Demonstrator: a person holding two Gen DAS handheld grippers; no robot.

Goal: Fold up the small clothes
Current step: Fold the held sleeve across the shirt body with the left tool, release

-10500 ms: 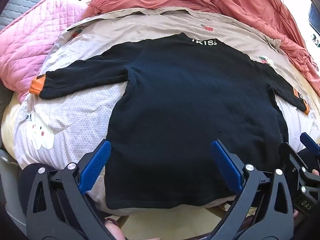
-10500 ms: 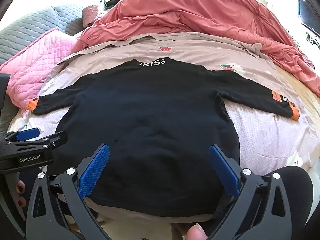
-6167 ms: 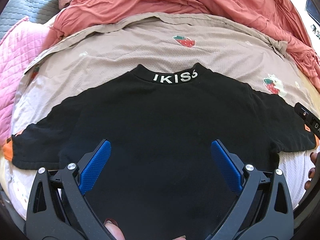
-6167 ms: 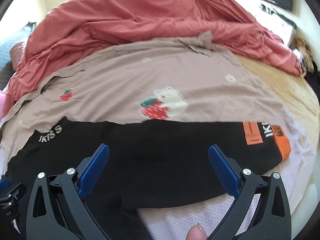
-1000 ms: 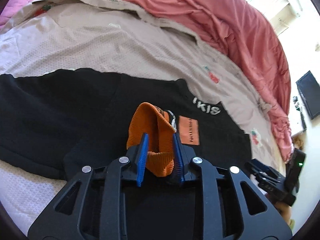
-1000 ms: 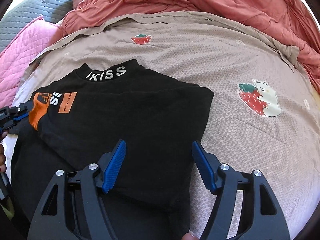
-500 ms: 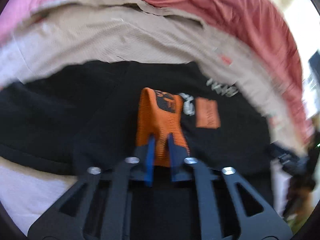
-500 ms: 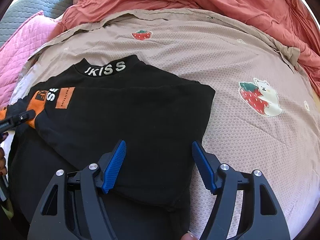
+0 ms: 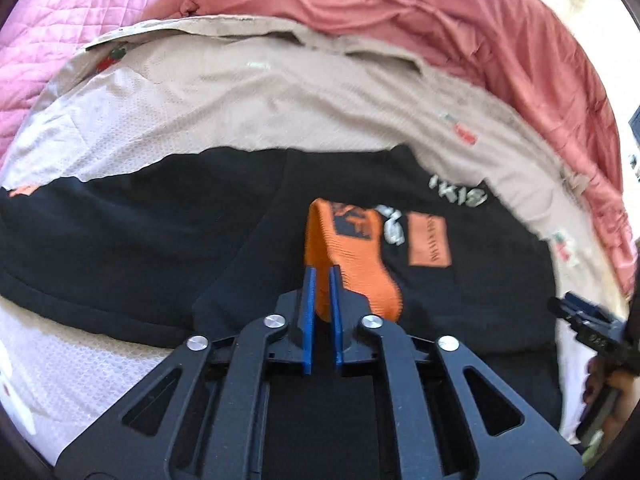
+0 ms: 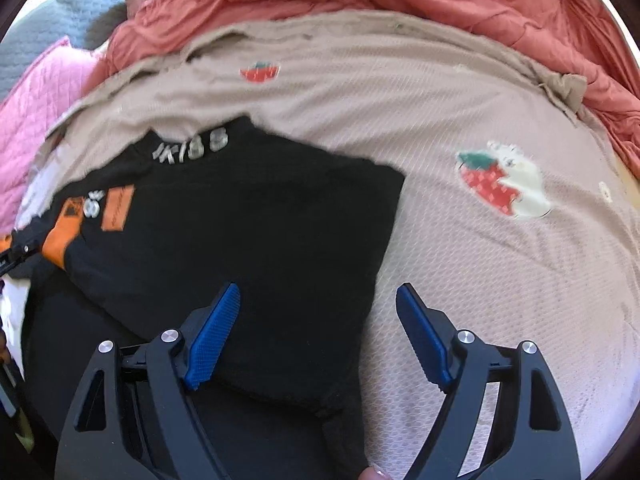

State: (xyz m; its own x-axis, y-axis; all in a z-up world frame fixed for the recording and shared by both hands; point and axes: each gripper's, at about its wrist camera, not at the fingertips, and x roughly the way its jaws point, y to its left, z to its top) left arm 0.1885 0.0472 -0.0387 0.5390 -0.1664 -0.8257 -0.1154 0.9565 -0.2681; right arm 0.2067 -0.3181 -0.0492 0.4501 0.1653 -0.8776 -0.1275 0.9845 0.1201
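L gripper (image 9: 322,280) clamps orange cuff (image 9: 344,248); R gripper (image 10: 318,300) spread over black shirt (image 10: 240,216).

White lettering "IKISS" across neckband of black top (image 10: 224,216), clearest from right wrist; only "IKIS" legible from left wrist. Orange patch (image 9: 429,243) on folded sleeve: print too small to read. Orange cuff (image 9: 348,256): black mark, illegible.
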